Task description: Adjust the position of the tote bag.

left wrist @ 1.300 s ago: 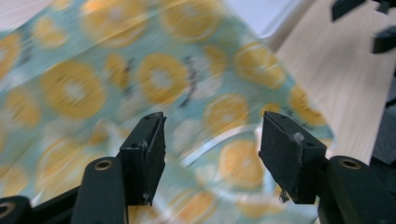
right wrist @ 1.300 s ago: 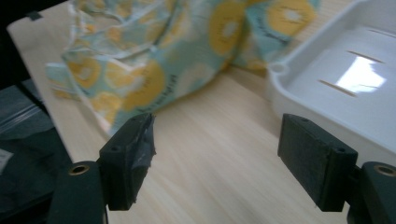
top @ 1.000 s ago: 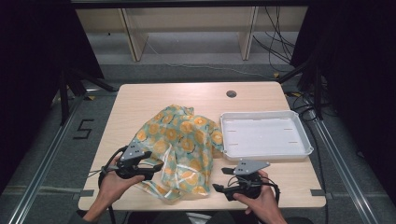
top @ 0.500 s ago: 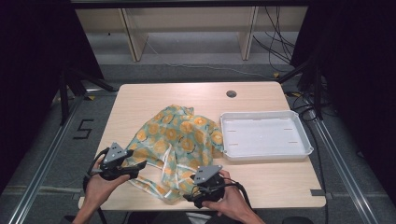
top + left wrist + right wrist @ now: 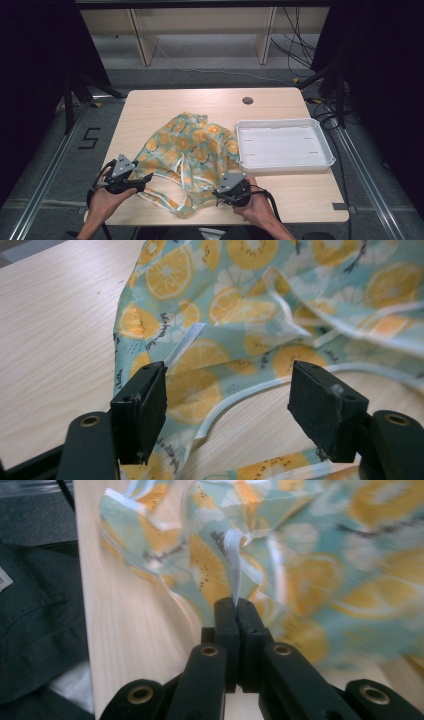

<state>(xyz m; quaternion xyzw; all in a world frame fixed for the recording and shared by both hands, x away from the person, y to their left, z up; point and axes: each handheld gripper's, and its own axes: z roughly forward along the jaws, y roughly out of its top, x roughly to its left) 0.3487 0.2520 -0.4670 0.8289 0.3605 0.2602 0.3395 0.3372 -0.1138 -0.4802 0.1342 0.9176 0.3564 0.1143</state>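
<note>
A teal cloth bag printed with orange slices (image 5: 195,150) lies crumpled on the wooden table (image 5: 200,102), left of centre. My left gripper (image 5: 146,179) sits at the bag's near left edge, open, its jaws either side of a fold and a white strap (image 5: 235,397). At the bag's near right edge is my right gripper (image 5: 216,192), shut on a white-trimmed edge of the bag (image 5: 234,580), which rises from between its jaws.
A white rectangular tray (image 5: 285,162) stands on the right half of the table, close to the bag. A dark round hole (image 5: 247,100) is near the table's far edge. Shelf legs and cables lie on the floor beyond.
My right gripper has moved left from the table's near right to the bag's near edge and shut on it. The left gripper dropped back toward the near left edge.
</note>
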